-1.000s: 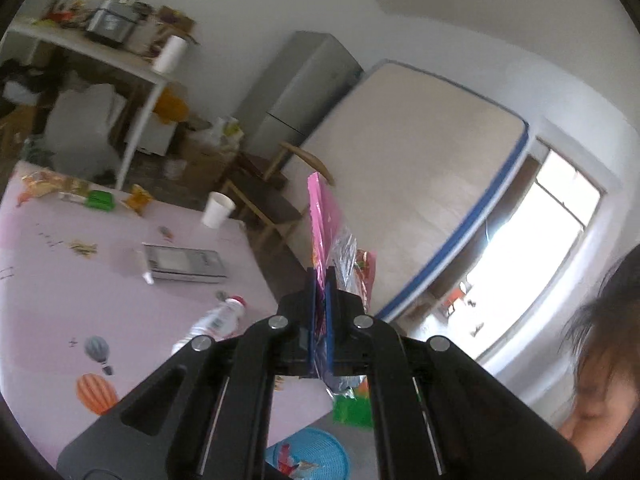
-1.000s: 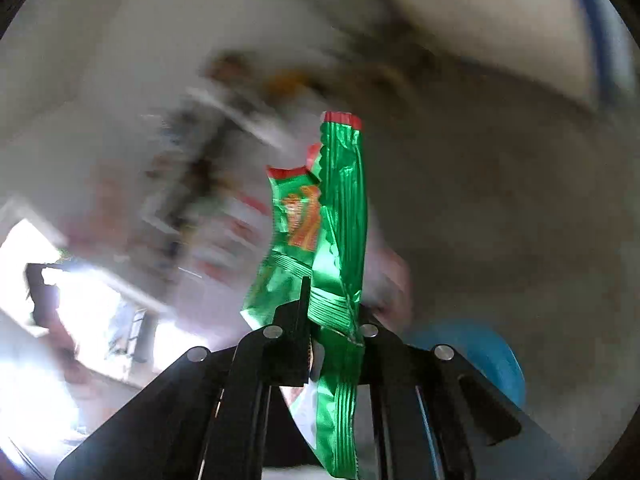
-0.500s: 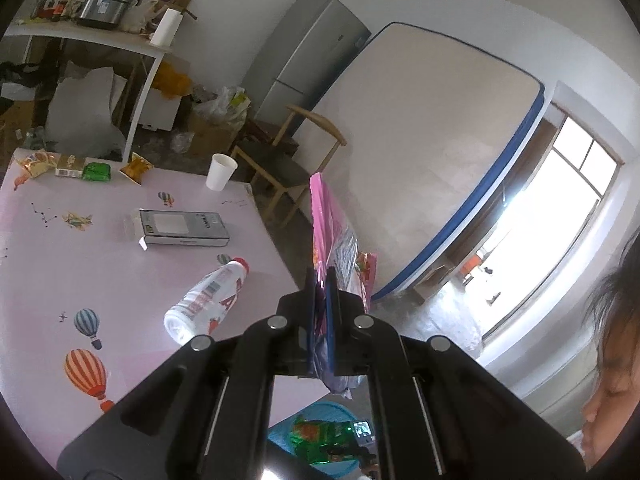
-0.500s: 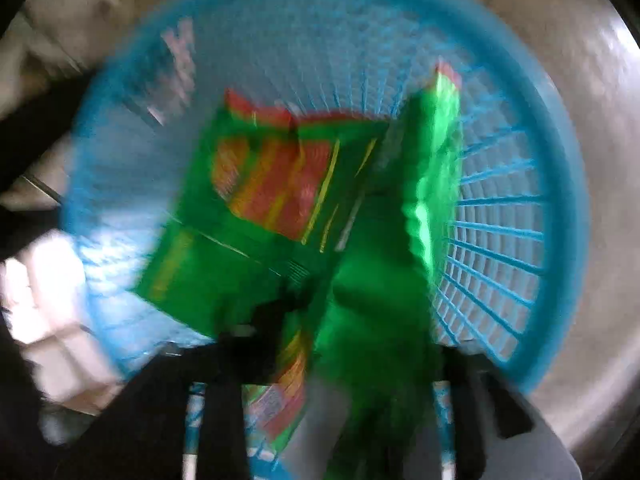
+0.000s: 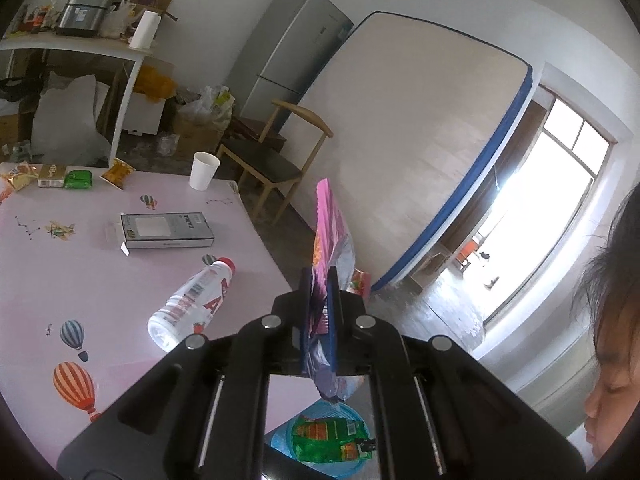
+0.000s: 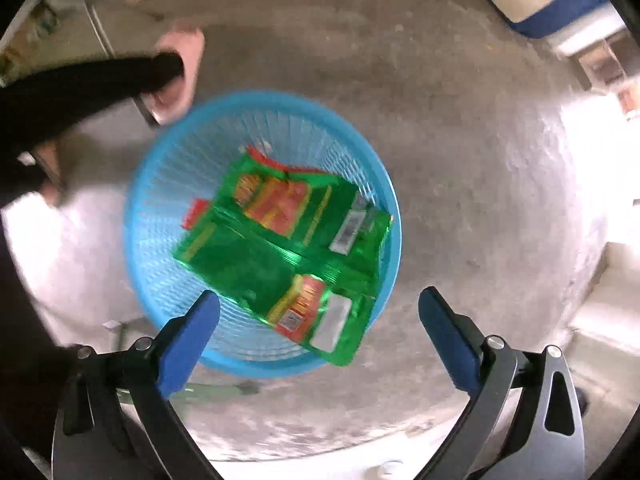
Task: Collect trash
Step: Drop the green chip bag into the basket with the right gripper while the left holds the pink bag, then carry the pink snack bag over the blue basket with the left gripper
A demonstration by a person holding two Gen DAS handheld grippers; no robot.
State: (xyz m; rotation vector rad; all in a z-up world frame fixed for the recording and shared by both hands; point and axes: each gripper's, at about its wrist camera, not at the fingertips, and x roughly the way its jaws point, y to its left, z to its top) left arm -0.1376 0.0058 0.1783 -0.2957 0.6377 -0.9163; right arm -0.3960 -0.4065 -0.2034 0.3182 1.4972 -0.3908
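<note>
My left gripper [image 5: 319, 276] is shut on a pink and silver snack wrapper [image 5: 330, 232], held upright past the edge of the pink table [image 5: 48, 272]. Below it stands a blue mesh basket [image 5: 286, 438] with green wrappers [image 5: 328, 438] inside. Looking straight down in the right wrist view, my right gripper [image 6: 318, 304] has its jaws opening wide above the blue basket [image 6: 160, 184]. Two green snack wrappers [image 6: 288, 240] lie loose in the basket, clear of the blue pads [image 6: 188, 334].
On the table lie a plastic bottle [image 5: 192, 304], a grey box [image 5: 168, 230], a paper cup [image 5: 204, 170] and several small snack packets [image 5: 78, 178]. A wooden chair [image 5: 276, 152], a fridge [image 5: 288, 52] and a leaning mattress [image 5: 408, 128] stand behind. A person's head [image 5: 612, 320] is at right.
My right gripper swung from level to straight down over the basket, opened and let the green wrappers fall in. My left gripper sank a little, still gripping the pink wrapper.
</note>
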